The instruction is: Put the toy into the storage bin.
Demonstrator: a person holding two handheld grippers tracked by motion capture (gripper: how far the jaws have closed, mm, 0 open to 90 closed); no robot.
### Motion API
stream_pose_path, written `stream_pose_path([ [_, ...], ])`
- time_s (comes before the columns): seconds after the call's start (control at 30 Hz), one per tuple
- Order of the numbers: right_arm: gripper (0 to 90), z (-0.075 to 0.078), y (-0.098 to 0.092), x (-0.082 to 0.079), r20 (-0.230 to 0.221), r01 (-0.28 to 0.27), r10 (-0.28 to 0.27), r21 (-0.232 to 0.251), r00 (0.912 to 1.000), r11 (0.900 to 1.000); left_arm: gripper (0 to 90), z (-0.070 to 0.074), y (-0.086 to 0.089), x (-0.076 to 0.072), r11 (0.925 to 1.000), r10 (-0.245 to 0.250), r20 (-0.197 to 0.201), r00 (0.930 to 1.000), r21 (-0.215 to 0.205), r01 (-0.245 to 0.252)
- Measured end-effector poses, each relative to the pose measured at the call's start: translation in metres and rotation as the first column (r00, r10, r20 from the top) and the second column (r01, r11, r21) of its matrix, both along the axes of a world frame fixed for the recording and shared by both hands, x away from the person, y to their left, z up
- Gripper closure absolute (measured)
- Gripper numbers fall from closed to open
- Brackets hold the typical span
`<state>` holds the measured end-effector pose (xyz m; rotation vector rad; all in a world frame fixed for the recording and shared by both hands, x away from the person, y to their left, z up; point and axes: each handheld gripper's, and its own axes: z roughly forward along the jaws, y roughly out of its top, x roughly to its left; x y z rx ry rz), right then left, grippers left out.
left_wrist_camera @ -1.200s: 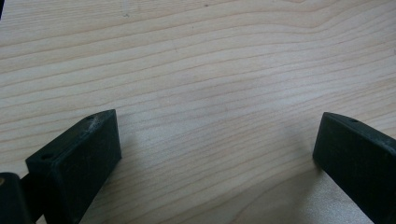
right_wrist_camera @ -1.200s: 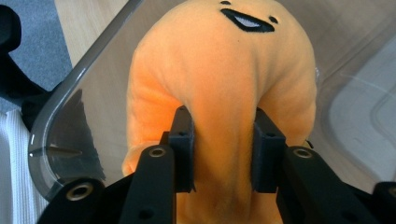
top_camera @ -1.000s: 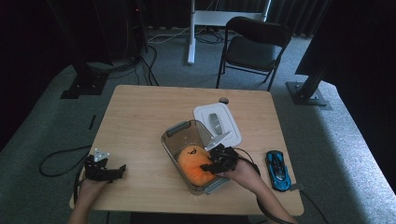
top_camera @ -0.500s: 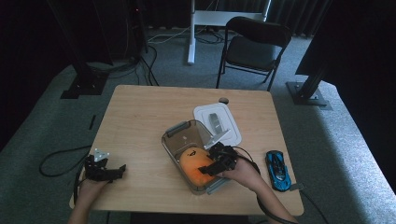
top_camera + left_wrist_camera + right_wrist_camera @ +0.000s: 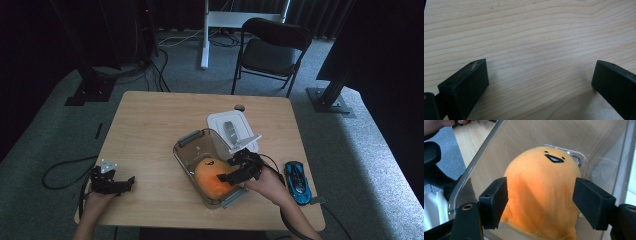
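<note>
1. One orange plush toy (image 5: 212,178) lies inside a clear plastic bin (image 5: 186,154) at the near right of the wooden worktop (image 5: 150,130); a small black face is on its far end.
2. The right gripper (image 5: 227,178) hangs over the toy. Its jaws have just been opening and now stand apart on either side of the plush body, and the pads do not press it.
3. The left gripper (image 5: 129,182) rests at the near left corner of the worktop, jaws spread wide over bare wood.
4. The bin's white lid (image 5: 220,121) lies just behind the bin.
5. A blue toy car (image 5: 297,181) sits to the right of the bin, near the worktop's edge.
</note>
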<state>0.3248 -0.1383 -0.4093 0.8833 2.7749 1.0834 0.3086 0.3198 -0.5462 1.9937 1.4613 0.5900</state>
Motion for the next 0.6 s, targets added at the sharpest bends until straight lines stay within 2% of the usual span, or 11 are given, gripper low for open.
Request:
stream_pose_path([
  [0.2,27.6,0.003,-0.009,-0.001,0.0,0.009,-0.009,0.016,1.0,1.0,1.3,0.0,0.0,0.0,1.0,0.0,0.0,1.0,0.0,0.0],
  [0.43,20.6,0.007,-0.022,0.0,0.014,0.055,-0.055,0.033,0.9984,0.998,1.3,0.0,0.0,0.0,1.0,0.002,0.001,1.0,-0.002,-0.002],
  [0.6,19.7,0.012,-0.032,0.002,0.02,0.09,-0.091,0.055,0.9957,0.994,1.3,0.0,0.0,0.0,1.0,0.001,0.001,1.0,0.0,-0.001],
])
